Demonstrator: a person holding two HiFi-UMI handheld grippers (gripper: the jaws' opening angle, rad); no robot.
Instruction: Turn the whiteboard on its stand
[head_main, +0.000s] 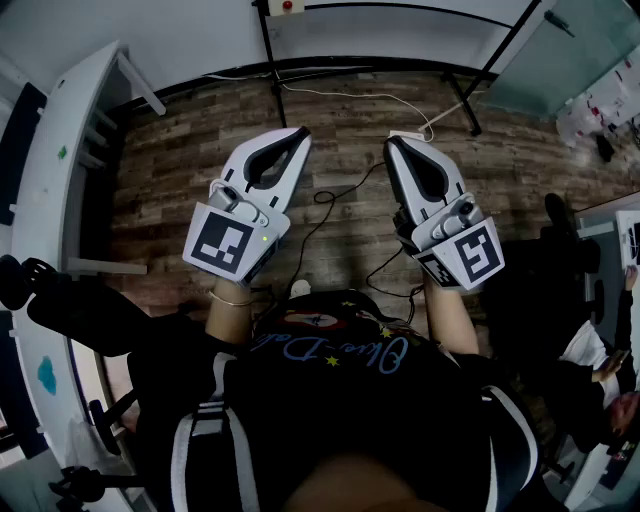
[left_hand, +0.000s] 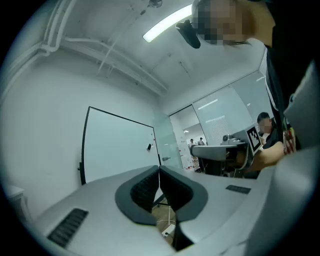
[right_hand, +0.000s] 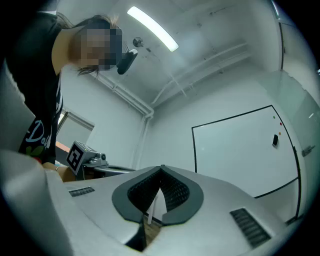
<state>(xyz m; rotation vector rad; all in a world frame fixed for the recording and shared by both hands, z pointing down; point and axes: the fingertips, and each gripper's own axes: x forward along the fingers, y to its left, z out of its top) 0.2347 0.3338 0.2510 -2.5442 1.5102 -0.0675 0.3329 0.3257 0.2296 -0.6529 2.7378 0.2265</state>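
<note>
Left gripper (head_main: 298, 135) and right gripper (head_main: 392, 142): jaws closed, empty. Whiteboard (left_hand: 117, 145) is centre-left in the left gripper view, well apart, untouched. Judged rigid, smooth, pivoting; grip at a side edge.

The floor (head_main: 180, 170) across the upper middle of the head view is wood plank, weathered, rough-grained and matt. The left gripper (head_main: 300, 135) and the right gripper (head_main: 392, 143) have smooth, matt light-grey plastic shells; their pads (left_hand: 142, 187) look black, ribbed and rubbery. The whiteboard (right_hand: 240, 150) is smooth and faintly glossy, with a thin black edge. The shirt (head_main: 350, 400), lower centre, is black cloth
</note>
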